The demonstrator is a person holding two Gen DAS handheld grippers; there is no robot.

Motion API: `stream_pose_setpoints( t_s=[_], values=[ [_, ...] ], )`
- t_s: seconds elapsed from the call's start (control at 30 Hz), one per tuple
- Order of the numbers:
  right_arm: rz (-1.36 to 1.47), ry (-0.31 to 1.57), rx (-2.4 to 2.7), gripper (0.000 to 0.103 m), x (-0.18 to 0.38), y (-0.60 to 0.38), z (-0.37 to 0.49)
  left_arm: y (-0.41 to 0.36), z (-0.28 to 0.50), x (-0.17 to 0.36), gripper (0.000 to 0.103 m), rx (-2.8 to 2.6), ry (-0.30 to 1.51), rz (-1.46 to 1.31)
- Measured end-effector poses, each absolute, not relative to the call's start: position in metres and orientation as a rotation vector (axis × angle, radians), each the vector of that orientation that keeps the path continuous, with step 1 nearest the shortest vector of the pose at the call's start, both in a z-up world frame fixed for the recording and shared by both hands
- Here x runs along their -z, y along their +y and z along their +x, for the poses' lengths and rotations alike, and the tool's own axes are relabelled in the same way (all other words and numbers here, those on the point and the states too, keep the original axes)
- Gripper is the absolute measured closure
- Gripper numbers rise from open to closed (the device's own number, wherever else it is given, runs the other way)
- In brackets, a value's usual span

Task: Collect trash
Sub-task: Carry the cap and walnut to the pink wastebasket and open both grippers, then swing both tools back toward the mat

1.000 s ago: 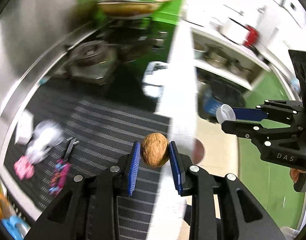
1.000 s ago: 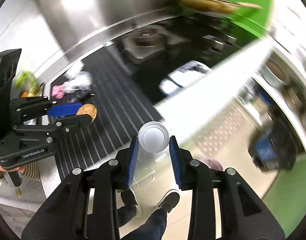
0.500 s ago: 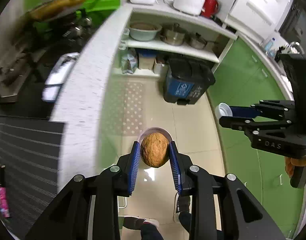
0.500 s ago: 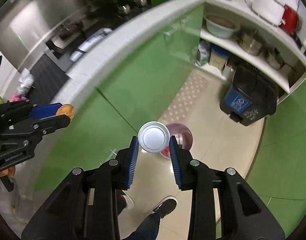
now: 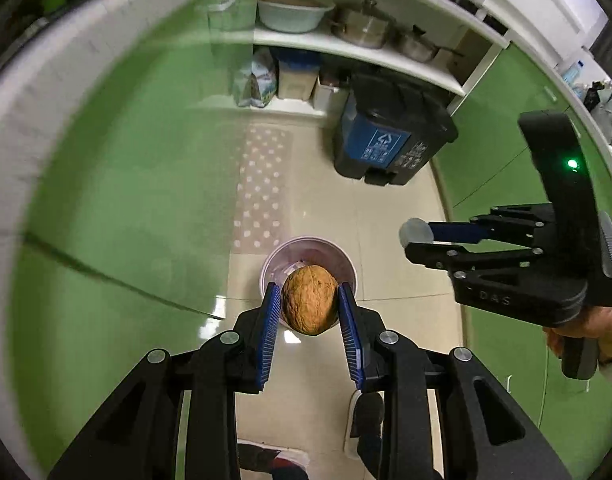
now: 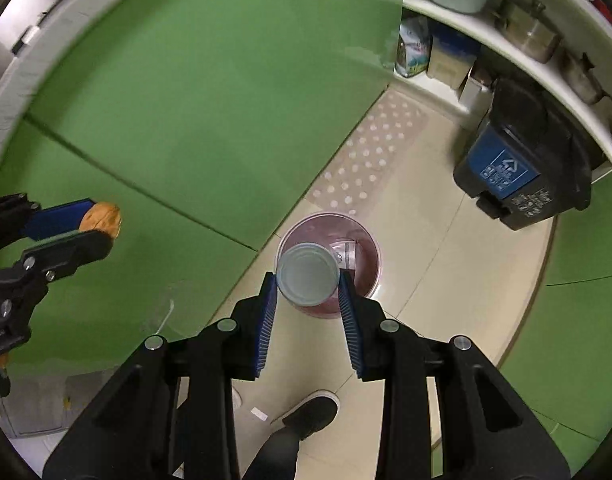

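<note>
My left gripper (image 5: 309, 307) is shut on a brown walnut (image 5: 309, 304), which hangs above a small pink bin (image 5: 282, 250) on the floor. My right gripper (image 6: 307, 286) is shut on a pale round cap or lid (image 6: 307, 274), above the same pink bin (image 6: 359, 242), which has a wrapper inside. In the left wrist view the right gripper (image 5: 415, 236) shows at the right with the cap (image 5: 414, 232) at its tip. In the right wrist view the left gripper (image 6: 92, 220) shows at the left with the walnut (image 6: 102, 218).
Green cabinet doors (image 6: 186, 100) under a white counter edge fill the left. A black and blue recycling bin (image 5: 385, 136) stands by open shelves with pots and a basin (image 5: 294, 12). A dotted mat (image 5: 262, 184) lies on the beige tiles. The person's shoes (image 6: 313, 410) are below.
Both grippers swung off the striped countertop, over its edge, and sank toward the floor. The pink bin now lies right under both held things and looks larger. Both grips are unchanged.
</note>
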State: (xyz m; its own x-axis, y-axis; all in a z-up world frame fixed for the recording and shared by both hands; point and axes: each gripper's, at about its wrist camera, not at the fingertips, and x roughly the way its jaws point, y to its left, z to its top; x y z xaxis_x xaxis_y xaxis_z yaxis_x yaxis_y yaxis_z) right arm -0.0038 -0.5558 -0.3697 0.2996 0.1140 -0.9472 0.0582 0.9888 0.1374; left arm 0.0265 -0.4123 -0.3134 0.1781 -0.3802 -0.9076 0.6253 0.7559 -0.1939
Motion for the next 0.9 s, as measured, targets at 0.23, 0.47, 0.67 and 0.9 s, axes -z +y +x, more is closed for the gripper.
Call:
stream_pose_setpoints(
  t_s=[0.23,0.47,0.67,0.9],
  values=[
    [0.172,1.287,-0.063,0.071,0.426,-0.568,0.019,-0.423,0.042,0.356,0.073,0.711,1.221,0.249],
    [0.179,1.281,-0.027,0.017,0.447,-0.582,0.025,-0.433,0.05,0.371,0.073,0.715,1.231,0.271],
    [0.206,1.286,0.055,0.007,0.438,-0.601,0.011,-0.445,0.051,0.378,0.073,0.741,1.238,0.286],
    [0.206,1.266,0.139,0.006,0.416,-0.62,-0.008,-0.466,0.052,0.384,0.073,0.775,1.245,0.304]
  ],
)
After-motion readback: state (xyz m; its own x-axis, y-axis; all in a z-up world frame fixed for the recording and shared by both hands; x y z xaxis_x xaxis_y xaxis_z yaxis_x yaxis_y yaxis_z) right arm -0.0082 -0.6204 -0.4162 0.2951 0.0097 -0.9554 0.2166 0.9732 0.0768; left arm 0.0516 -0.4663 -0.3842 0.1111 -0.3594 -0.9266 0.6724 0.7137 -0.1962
